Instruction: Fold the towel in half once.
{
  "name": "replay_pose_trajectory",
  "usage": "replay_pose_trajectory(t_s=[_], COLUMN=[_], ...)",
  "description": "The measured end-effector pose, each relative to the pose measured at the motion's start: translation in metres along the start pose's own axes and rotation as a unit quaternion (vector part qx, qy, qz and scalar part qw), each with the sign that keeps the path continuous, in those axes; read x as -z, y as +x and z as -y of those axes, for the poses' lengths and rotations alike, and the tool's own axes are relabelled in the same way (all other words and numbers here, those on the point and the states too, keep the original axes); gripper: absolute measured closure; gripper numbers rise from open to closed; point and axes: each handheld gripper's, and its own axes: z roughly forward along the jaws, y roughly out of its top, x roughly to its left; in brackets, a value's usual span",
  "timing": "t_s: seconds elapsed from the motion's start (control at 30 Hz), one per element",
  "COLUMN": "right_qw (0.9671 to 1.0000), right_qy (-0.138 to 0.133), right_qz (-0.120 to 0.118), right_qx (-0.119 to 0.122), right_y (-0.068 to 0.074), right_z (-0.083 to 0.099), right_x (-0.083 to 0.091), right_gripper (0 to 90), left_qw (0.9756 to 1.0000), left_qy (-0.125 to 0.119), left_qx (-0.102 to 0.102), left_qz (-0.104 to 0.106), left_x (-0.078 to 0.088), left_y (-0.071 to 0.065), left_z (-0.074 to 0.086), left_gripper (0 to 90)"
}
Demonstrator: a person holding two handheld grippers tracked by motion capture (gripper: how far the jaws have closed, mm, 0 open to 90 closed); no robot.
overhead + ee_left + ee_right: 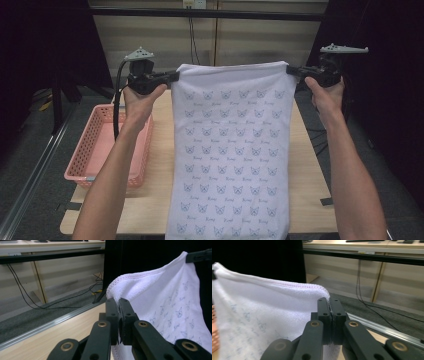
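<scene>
Person's two bare forearms come up from the bottom edge of the high view, one on each side of a white terry towel printed with small blue cat-face motifs (230, 150). Towel hangs flat and spread, lower part draped over the near edge of the light wooden table (310, 200), top edge stretched level between the hands above the tabletop. Left black two-jaw gripper (172, 76) is clamped tight on the towel's top left corner; in the left gripper view the jaws are pressed together on the hemmed corner (117, 293). Right black two-jaw gripper (292, 71) is likewise closed hard on the top right corner, cloth pinched between the pads in the right gripper view (322, 293). Pink plastic mesh basket (95, 150) sits on the table's left side, beside the towel, apart from it. Beyond: beige panel wall (250, 35) with hanging black cables (192, 37).
</scene>
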Motion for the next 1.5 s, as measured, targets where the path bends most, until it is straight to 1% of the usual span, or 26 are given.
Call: replay_pose_trajectory(t_s=[0.07, 0.23, 0.3, 0.37, 0.47, 0.57, 0.63, 0.67, 0.8, 0.87, 0.9, 0.93, 0.97, 1.03, 1.07, 1.13, 1.17, 1.2, 1.23, 1.27, 1.3, 1.33, 1.4, 1.43, 1.47, 1.5], right_qw=[0.9999, 0.9996, 0.9993, 0.9988, 0.9975, 0.9951, 0.9941, 0.9934, 0.9911, 0.9892, 0.988, 0.9865, 0.9849, 0.9813, 0.9794, 0.9752, 0.9737, 0.9721, 0.9698, 0.9674, 0.9645, 0.9612, 0.9562, 0.9539, 0.9523, 0.9512], right_qy=[0.01, 0.023, 0.025, 0.034, 0.056, 0.081, 0.089, 0.094, 0.111, 0.12, 0.128, 0.137, 0.145, 0.16, 0.165, 0.185, 0.194, 0.201, 0.211, 0.223, 0.233, 0.244, 0.264, 0.273, 0.278, 0.284], right_qz=[-0.003, -0.019, -0.029, -0.035, -0.042, -0.053, -0.061, -0.065, -0.074, -0.084, -0.086, -0.09, -0.095, -0.106, -0.113, -0.118, -0.114, -0.115, -0.116, -0.114, -0.118, -0.122, -0.122, -0.119, -0.12, -0.115], right_qx=[0.006, 0.0, -0.003, 0.0, 0.008, 0.018, 0.011, 0.01, 0.007, 0.003, 0.002, -0.003, -0.008, -0.018, -0.027, -0.03, -0.032, -0.038, -0.041, -0.038, -0.039, -0.038, -0.036, -0.038, -0.037, -0.035], right_y=[0.003, 0.006, 0.009, 0.013, 0.023, 0.033, 0.039, 0.042, 0.058, 0.066, 0.07, 0.073, 0.076, 0.081, 0.084, 0.089, 0.092, 0.094, 0.096, 0.098, 0.1, 0.101, 0.102, 0.102, 0.102, 0.103], right_z=[0.009, 0.035, 0.044, 0.054, 0.07, 0.09, 0.105, 0.113, 0.14, 0.155, 0.163, 0.172, 0.182, 0.202, 0.214, 0.229, 0.235, 0.24, 0.244, 0.248, 0.252, 0.255, 0.263, 0.265, 0.267, 0.268], right_x=[0.003, 0.011, 0.016, 0.022, 0.033, 0.046, 0.056, 0.06, 0.079, 0.087, 0.091, 0.093, 0.095, 0.099, 0.1, 0.1, 0.1, 0.1, 0.1, 0.098, 0.096, 0.093, 0.086, 0.084, 0.082, 0.08], right_gripper=[89.4, 89.4, 89.4, 89.4, 89.4, 89.4, 89.4, 89.4, 89.4, 89.4, 89.4, 89.4, 89.4, 89.4, 89.4, 89.4, 89.4, 89.4, 89.4, 89.4, 89.4, 89.3, 89.3, 89.3, 89.3, 89.3], left_qw=[0.9999, 0.9996, 0.9995, 0.9993, 0.9987, 0.998, 0.9974, 0.9972, 0.9948, 0.9942, 0.994, 0.9937, 0.9921, 0.9892, 0.9883, 0.9863, 0.9838, 0.9821, 0.9791, 0.9757, 0.9738, 0.9703, 0.9661, 0.9647, 0.9651, 0.9643], left_qy=[0.009, 0.021, 0.026, 0.029, 0.032, 0.04, 0.042, 0.05, 0.067, 0.071, 0.075, 0.086, 0.1, 0.124, 0.126, 0.142, 0.153, 0.164, 0.18, 0.195, 0.203, 0.216, 0.231, 0.237, 0.238, 0.242], left_qx=[-0.004, -0.003, -0.007, -0.002, -0.008, -0.013, -0.007, -0.018, -0.028, -0.009, -0.006, 0.003, 0.016, 0.021, 0.03, 0.03, 0.038, 0.044, 0.049, 0.056, 0.063, 0.068, 0.071, 0.069, 0.065, 0.063], left_qz=[0.0, 0.017, 0.017, 0.025, 0.038, 0.048, 0.058, 0.051, 0.072, 0.08, 0.08, 0.072, 0.075, 0.076, 0.081, 0.079, 0.084, 0.081, 0.081, 0.083, 0.081, 0.085, 0.09, 0.092, 0.087, 0.087], left_x=[0.0, 0.002, 0.005, 0.009, 0.017, 0.029, 0.038, 0.041, 0.052, 0.057, 0.059, 0.061, 0.062, 0.065, 0.066, 0.066, 0.065, 0.064, 0.062, 0.06, 0.058, 0.057, 0.055, 0.054, 0.053, 0.051], left_y=[-0.003, -0.013, -0.017, -0.021, -0.031, -0.043, -0.056, -0.063, -0.08, -0.087, -0.091, -0.094, -0.097, -0.102, -0.102, -0.105, -0.105, -0.105, -0.104, -0.103, -0.101, -0.099, -0.098, -0.098, -0.1, -0.101], left_z=[0.008, 0.03, 0.038, 0.045, 0.055, 0.067, 0.075, 0.078, 0.099, 0.114, 0.124, 0.135, 0.146, 0.169, 0.176, 0.191, 0.199, 0.207, 0.215, 0.224, 0.232, 0.239, 0.247, 0.249, 0.25, 0.252], left_gripper=[87.6, 87.6, 87.6, 87.6, 87.5, 87.4, 87.5, 87.5, 87.6, 87.5, 87.6, 87.6, 87.6, 87.6, 87.5, 87.5, 87.6, 87.5, 87.5, 87.5, 87.5, 87.4, 87.3, 87.3, 87.2, 87.2])
